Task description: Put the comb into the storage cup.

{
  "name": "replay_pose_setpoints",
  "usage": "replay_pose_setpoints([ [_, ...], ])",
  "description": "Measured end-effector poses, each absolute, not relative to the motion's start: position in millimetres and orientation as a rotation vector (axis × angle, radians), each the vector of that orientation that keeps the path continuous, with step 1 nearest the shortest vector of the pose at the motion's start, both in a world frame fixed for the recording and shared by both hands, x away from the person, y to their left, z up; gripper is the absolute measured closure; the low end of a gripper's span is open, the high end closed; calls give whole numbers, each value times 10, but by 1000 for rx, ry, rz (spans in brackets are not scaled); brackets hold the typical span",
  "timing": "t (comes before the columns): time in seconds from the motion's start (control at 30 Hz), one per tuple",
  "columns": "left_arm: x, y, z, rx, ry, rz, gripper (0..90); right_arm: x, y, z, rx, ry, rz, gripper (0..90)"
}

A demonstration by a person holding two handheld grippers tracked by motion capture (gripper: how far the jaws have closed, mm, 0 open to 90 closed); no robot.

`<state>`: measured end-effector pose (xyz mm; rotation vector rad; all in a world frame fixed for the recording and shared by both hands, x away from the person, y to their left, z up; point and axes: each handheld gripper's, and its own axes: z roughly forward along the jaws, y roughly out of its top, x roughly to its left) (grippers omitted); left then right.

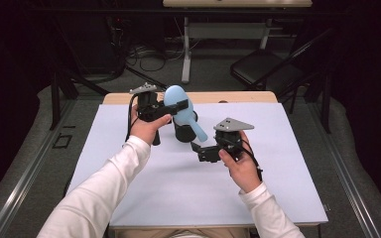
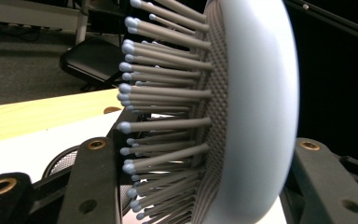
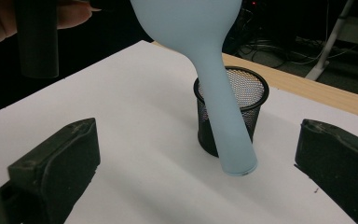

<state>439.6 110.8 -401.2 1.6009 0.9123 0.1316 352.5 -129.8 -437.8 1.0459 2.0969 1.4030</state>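
Left gripper [image 1: 178, 106] clamped on blue hairbrush [image 1: 179, 105] head, handle above mesh cup [image 1: 184, 132] near tabletop's far edge. Right gripper [image 1: 196, 148] wide, empty. Next, judged: lower handle into cup.

So the pale blue hairbrush [image 3: 214, 88] hangs handle-down, slanting in front of a black mesh cup [image 3: 242, 100] on the white table sheet [image 3: 135, 121]. The right gripper [image 3: 198, 172] has both black jaws spread wide, nothing between them.

The hairbrush [image 3: 214, 70] head is cut off by the right gripper view's top edge.
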Motion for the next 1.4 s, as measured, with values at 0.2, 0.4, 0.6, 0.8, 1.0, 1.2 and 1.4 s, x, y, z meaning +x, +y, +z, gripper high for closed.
replay_pose_setpoints([
  [0.2, 4412, 1122, -3949, 1597, 908, 142, 491, 3523, -1304, -4373, 1046, 2094, 1406, 0],
  [0.4, 4424, 1132, -3867, 1602, 907, 165, 491, 3520, -1303, -4374, 1044, 2100, 1402, 0],
  [0.6, 4448, 1147, -3798, 1612, 908, 198, 491, 3517, -1303, -4373, 1042, 2103, 1406, 0],
  [0.8, 4464, 1157, -3752, 1625, 913, 225, 491, 3521, -1303, -4376, 1035, 2105, 1405, 0],
  [1.0, 4489, 1169, -3707, 1633, 913, 257, 491, 3520, -1296, -4380, 1037, 2108, 1406, 0],
  [1.2, 4510, 1190, -3647, 1645, 915, 288, 490, 3522, -1297, -4381, 1036, 2112, 1408, 0],
  [1.4, 4526, 1204, -3593, 1652, 922, 315, 490, 3517, -1292, -4381, 1038, 2114, 1407, 0],
])
